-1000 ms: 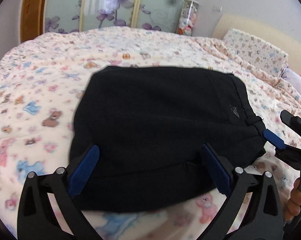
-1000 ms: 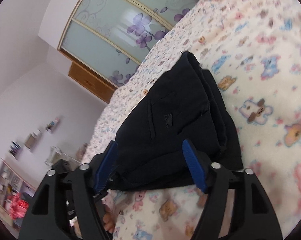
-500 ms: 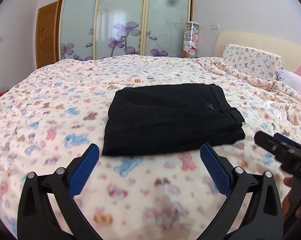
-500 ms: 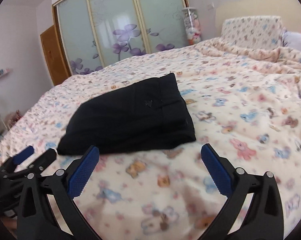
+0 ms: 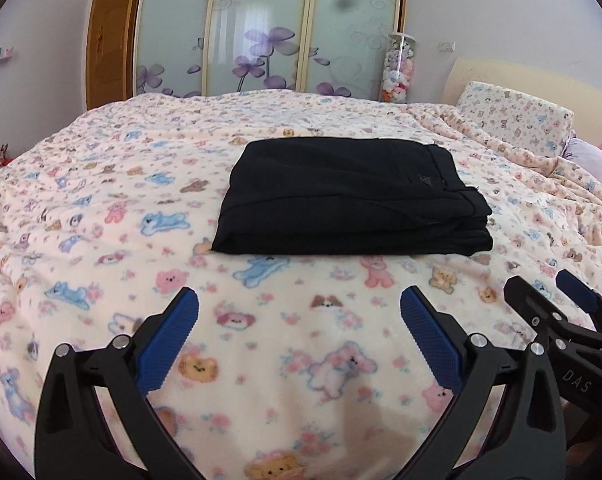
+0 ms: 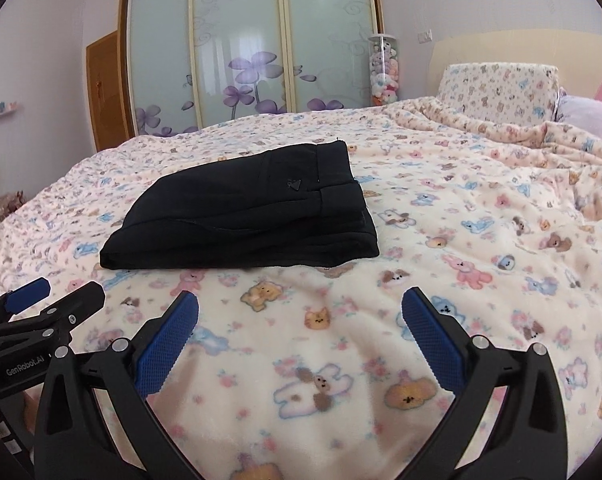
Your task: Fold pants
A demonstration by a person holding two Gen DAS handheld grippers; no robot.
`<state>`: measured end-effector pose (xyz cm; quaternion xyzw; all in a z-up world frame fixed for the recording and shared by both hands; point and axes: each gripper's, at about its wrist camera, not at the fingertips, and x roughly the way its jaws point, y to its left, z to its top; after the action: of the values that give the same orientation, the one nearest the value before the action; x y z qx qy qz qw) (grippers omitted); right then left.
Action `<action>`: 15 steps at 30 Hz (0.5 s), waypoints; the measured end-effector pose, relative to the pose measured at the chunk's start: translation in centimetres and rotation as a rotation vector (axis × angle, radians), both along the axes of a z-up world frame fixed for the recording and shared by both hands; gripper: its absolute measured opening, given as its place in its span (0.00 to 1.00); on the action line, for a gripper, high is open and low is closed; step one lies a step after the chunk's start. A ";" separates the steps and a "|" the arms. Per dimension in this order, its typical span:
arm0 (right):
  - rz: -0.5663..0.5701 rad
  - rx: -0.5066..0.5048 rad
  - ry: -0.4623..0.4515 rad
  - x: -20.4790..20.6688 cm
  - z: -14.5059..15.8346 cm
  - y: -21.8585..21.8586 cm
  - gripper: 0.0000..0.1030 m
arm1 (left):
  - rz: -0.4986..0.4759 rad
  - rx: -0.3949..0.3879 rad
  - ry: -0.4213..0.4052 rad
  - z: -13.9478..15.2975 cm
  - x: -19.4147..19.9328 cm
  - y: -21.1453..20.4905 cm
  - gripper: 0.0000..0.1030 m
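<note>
Nearest to the viewer, the left gripper (image 5: 299, 320) hovers above the blanket (image 5: 101, 208) with its two blue-padded fingers spread wide and nothing between them. Beside it, the right gripper (image 6: 300, 322) is held the same way, fingers wide apart and empty. Each gripper shows at the edge of the other's view, so the two sit side by side, both short of the pants.

Beyond them, well apart from both grippers, black pants (image 5: 353, 196) lie folded into a flat, neat rectangle in the middle of the bed, resting on the cream blanket printed with teddy bears and other small animals.

Farther back at the right sits a pillow (image 5: 513, 116) in matching fabric. Behind the bed stand frosted sliding doors (image 5: 269, 28) with purple flowers, and a tall clear tube of plush toys (image 5: 397, 68).
</note>
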<state>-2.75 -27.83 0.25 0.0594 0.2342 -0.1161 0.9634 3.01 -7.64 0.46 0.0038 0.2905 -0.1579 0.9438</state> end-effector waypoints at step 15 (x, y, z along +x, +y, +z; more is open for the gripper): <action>-0.031 -0.056 -0.005 0.0 -0.2 0.5 0.99 | 0.077 0.079 0.006 -0.2 0.2 0.4 0.98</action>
<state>-2.77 -27.28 0.10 0.0363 0.2273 -0.1372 0.9634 3.17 -7.23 0.30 0.0296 0.2991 -0.1100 0.9474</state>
